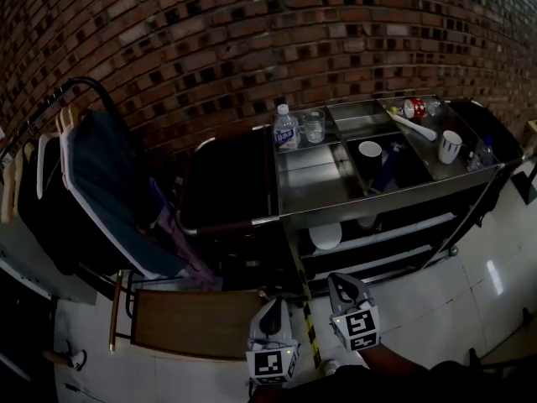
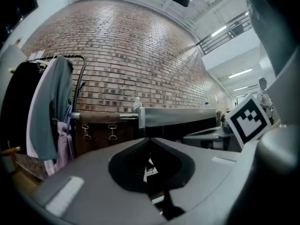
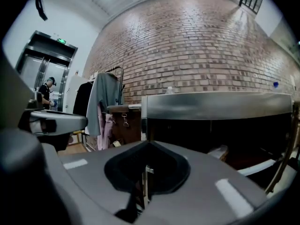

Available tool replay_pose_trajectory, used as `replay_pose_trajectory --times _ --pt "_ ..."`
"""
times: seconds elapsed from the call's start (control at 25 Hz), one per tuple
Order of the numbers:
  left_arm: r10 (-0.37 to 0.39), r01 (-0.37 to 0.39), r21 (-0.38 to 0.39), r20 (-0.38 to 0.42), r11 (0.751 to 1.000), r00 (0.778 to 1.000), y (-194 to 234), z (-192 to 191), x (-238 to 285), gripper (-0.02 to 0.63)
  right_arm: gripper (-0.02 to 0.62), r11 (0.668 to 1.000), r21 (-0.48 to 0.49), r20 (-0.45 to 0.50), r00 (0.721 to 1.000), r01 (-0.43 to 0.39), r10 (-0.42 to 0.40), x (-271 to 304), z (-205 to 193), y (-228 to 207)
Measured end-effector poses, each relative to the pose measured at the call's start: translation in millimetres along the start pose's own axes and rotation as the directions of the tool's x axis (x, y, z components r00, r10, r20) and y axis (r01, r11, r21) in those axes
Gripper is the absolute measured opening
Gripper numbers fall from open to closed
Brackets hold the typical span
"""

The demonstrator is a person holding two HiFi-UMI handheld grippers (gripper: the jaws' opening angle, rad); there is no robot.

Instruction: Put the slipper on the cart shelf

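Observation:
A steel cart (image 1: 403, 191) stands against the brick wall at the right, with lower shelves under its top tray. On a lower shelf lies a white rounded thing (image 1: 325, 235); I cannot tell whether it is the slipper. Both grippers hang low in front of the cart, apart from it. The left gripper (image 1: 273, 313) is shut and holds nothing, its jaws meeting in the left gripper view (image 2: 150, 142). To its right, the right gripper (image 1: 344, 288) is also shut and holds nothing (image 3: 149, 144). The cart's steel edge (image 3: 215, 107) fills the right gripper view ahead.
A clothes rack (image 1: 92, 183) with hanging garments stands at the left. A dark trolley (image 1: 226, 183) sits between rack and cart, with a wooden panel (image 1: 201, 321) low in front. The cart top carries a water bottle (image 1: 285, 128), a glass (image 1: 314, 126) and white cups (image 1: 450, 145).

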State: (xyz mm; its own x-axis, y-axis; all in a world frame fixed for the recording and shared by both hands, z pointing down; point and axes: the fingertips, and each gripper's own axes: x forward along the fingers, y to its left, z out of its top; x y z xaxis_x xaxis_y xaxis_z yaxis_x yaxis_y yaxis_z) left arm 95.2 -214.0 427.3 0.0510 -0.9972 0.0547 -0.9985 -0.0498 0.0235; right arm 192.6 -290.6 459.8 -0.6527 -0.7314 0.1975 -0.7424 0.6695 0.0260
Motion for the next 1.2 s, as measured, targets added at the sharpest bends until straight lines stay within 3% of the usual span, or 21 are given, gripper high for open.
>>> replay_pose_trajectory --times 0.16,0.52,0.92,1.2 --pt "-0.056 0.056 0.009 0.039 0.998 0.998 -16 20 3 0.017 0.002 0.999 -0.006 0.011 0.999 0.034 -0.034 -27 -2 7" --pt "-0.126 0.125 0.017 0.032 0.992 0.992 -33 26 3 0.017 0.002 0.997 -0.006 0.048 0.996 0.071 -0.071 -54 9 10" --pt "-0.146 0.145 0.030 0.036 0.989 0.989 -35 27 -12 0.017 0.002 0.997 -0.020 0.073 0.995 0.072 -0.071 -66 13 19" --pt "-0.137 0.135 0.081 0.018 0.988 0.990 -34 21 2 0.017 0.002 0.987 -0.127 0.101 0.992 0.094 -0.082 -59 22 14"
